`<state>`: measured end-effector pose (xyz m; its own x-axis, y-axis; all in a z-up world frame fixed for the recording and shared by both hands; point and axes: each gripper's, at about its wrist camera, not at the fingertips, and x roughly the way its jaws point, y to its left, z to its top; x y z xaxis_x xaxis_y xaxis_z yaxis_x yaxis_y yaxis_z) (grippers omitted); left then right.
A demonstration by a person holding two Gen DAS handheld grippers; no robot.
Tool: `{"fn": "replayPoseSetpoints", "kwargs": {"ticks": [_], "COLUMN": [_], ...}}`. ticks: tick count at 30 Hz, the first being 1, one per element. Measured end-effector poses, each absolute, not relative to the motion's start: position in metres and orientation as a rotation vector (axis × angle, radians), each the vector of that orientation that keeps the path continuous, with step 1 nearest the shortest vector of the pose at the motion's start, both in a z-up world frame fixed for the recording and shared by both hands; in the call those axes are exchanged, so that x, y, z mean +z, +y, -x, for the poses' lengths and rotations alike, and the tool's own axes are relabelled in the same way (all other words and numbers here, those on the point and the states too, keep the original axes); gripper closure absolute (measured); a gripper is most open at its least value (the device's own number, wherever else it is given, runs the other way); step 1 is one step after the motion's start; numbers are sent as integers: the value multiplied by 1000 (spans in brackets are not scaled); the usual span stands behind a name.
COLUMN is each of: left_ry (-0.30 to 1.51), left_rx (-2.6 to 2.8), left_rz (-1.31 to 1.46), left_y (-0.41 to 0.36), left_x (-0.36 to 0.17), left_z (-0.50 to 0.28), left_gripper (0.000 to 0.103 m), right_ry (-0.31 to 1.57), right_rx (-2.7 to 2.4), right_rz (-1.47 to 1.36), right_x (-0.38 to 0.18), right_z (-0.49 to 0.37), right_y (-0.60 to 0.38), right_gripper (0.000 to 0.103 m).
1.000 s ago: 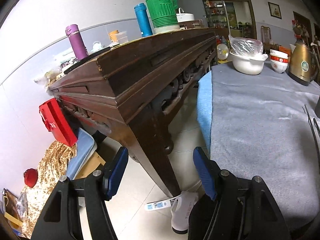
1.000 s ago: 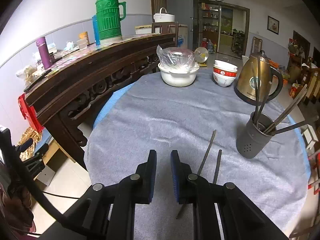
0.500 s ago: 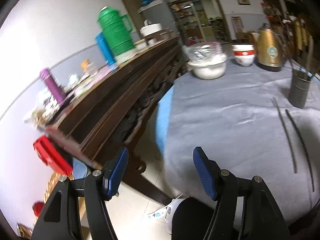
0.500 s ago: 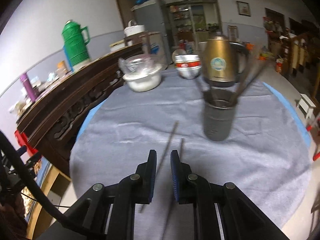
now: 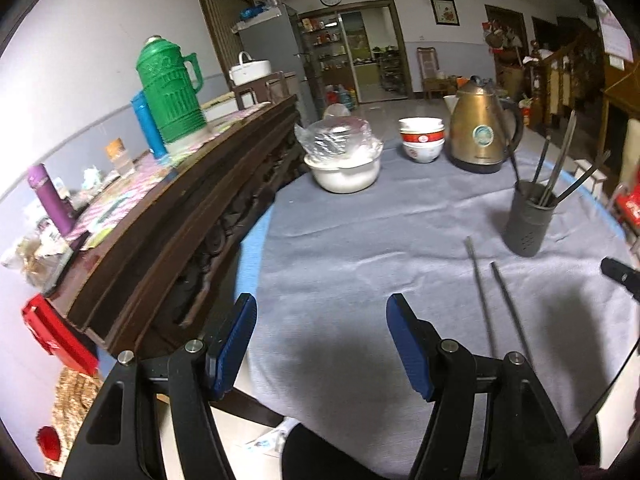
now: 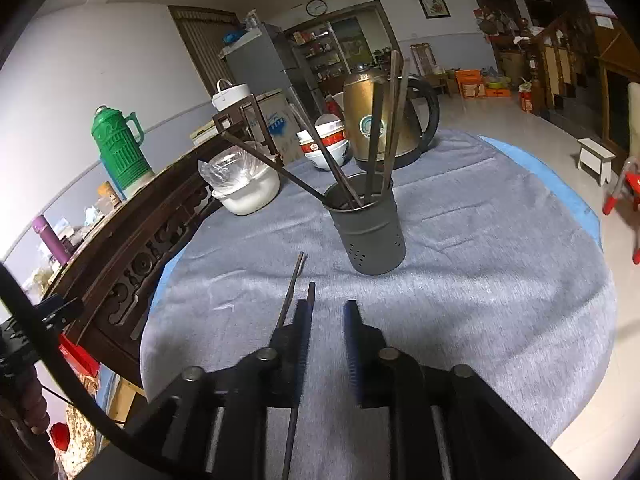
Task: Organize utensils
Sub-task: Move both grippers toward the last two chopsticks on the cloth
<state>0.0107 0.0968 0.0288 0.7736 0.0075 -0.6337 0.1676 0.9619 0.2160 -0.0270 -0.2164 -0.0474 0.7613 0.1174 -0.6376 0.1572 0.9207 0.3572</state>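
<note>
Two dark chopsticks [image 5: 486, 304] lie side by side on the grey tablecloth [image 5: 344, 248], to the right of my left gripper [image 5: 322, 348], which is open and empty near the table's front edge. A dark perforated utensil holder [image 5: 528, 216] with several chopsticks stands beyond them. In the right wrist view the holder [image 6: 368, 228] stands just ahead of my right gripper [image 6: 326, 338]. Its jaws stand slightly apart with nothing between them. The two chopsticks [image 6: 294, 284] lie under and beside its left finger.
A white bowl with a plastic bag [image 5: 344, 160], stacked red-and-white bowls [image 5: 422, 140] and a gold kettle [image 5: 482, 128] stand at the table's far side. A dark wooden sideboard [image 5: 168, 216] with a green thermos [image 5: 170, 92] runs along the left.
Both grippers swung right to face the table. The right one moved closer to the holder and its jaws parted a little. The left gripper stayed open.
</note>
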Motion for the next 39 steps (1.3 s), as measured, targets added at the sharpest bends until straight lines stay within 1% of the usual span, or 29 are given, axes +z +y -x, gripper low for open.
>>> {"fn": "replayPoseSetpoints", "kwargs": {"ticks": [1, 2, 3, 4, 7, 9, 12, 15, 18, 21, 24, 25, 29, 31, 34, 39], "left_ry": [690, 696, 703, 713, 753, 777, 826, 876, 913, 932, 943, 944, 953, 968, 999, 1047], "left_rx": [-103, -112, -119, -126, -145, -146, -146, -149, -156, -164, -175, -182, -216, -235, -272, -352], "left_rz": [-261, -259, -260, -260, -256, -250, -240, -222, -210, -207, -206, -207, -208, -208, -203, -214], "left_y": [97, 97, 97, 98, 103, 108, 119, 129, 133, 135, 134, 133, 126, 122, 113, 86], "left_x": [27, 24, 21, 16, 1, -8, -22, -37, -48, -55, -57, -57, -55, -57, -59, -60], "left_z": [-11, -12, -10, -10, -9, -8, -7, -5, -2, 2, 2, 2, -1, -4, -11, -35], "left_gripper": [32, 30, 30, 30, 30, 30, 30, 30, 30, 30, 30, 30, 30, 30, 30, 30], "right_ry": [708, 702, 695, 688, 739, 801, 907, 984, 1069, 1137, 1184, 1201, 1239, 1238, 1231, 1233], "right_rx": [-21, -21, -21, -22, 6, 13, 31, 44, 48, 50, 44, 42, 39, 27, 19, -38], "right_rz": [-411, -411, -408, -403, -403, -374, -333, -316, -316, -332, -352, -355, -367, -354, -375, -423], "right_x": [-46, -45, -44, -43, -45, -49, -62, -77, -94, -109, -122, -126, -138, -141, -142, -149], "right_z": [29, 30, 31, 32, 22, 11, -8, -27, -47, -62, -73, -76, -82, -80, -77, -68], "right_y": [-216, -215, -214, -212, -206, -199, -184, -172, -162, -158, -156, -155, -153, -153, -161, -187], "right_gripper": [69, 65, 53, 47, 47, 49, 63, 64, 67, 74, 76, 78, 87, 93, 96, 96]}}
